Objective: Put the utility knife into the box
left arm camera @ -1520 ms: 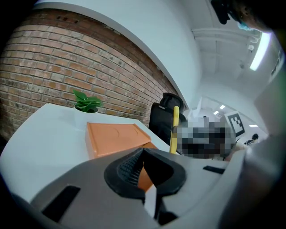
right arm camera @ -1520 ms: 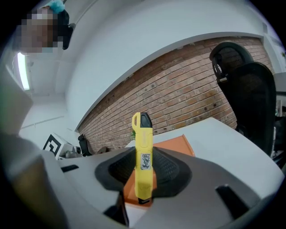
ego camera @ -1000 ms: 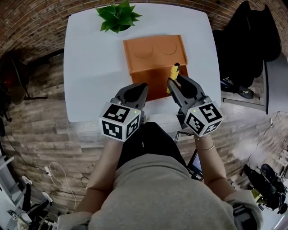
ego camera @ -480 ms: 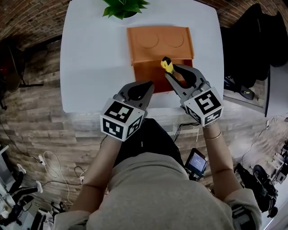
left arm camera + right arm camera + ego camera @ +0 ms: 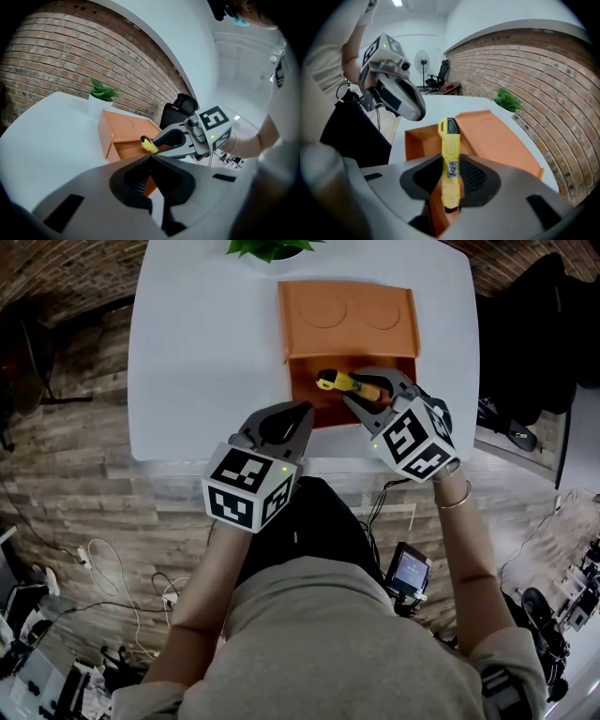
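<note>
Clamping a yellow knife [image 5: 339, 382] in its jaws, the right gripper [image 5: 370, 390] hovers over the orange box [image 5: 349, 313]; nearer and left, the left gripper [image 5: 298, 413] has its jaws closed, empty.

Plant [image 5: 269, 247] cut off at head view's top edge — utility knife [image 5: 339, 382] rear hidden under right tool [image 5: 364, 388].
</note>
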